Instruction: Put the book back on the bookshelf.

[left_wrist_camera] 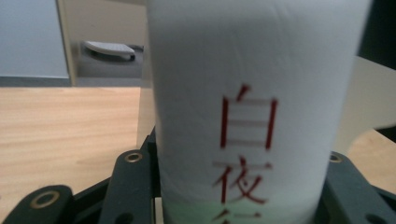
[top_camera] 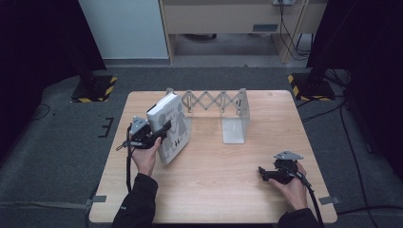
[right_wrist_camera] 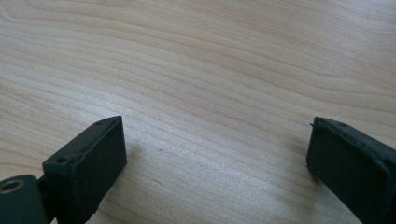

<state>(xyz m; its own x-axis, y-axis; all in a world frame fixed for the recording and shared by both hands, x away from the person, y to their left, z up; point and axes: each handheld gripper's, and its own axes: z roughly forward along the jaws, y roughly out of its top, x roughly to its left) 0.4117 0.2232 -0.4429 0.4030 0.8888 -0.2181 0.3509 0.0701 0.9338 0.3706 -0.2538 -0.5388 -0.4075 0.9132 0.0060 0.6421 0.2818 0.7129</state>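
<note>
A thick white book (top_camera: 170,124) with dark figures on its cover stands tilted at the left of the table, leaning toward an expandable metal book rack (top_camera: 223,107). My left gripper (top_camera: 159,130) is shut on the book. In the left gripper view the book's white spine (left_wrist_camera: 243,107) with red characters sits between the black jaws. My right gripper (top_camera: 264,173) rests low at the front right of the table, jaws open. In the right gripper view its fingertips (right_wrist_camera: 100,154) stand wide apart over bare wood with nothing between them.
The wooden table (top_camera: 214,190) stands on grey carpet. The rack's right end plate (top_camera: 235,128) stands at mid table. Beyond the table are two yellow-and-black striped stand bases (top_camera: 92,88) and a wooden desk (top_camera: 228,19) with cables.
</note>
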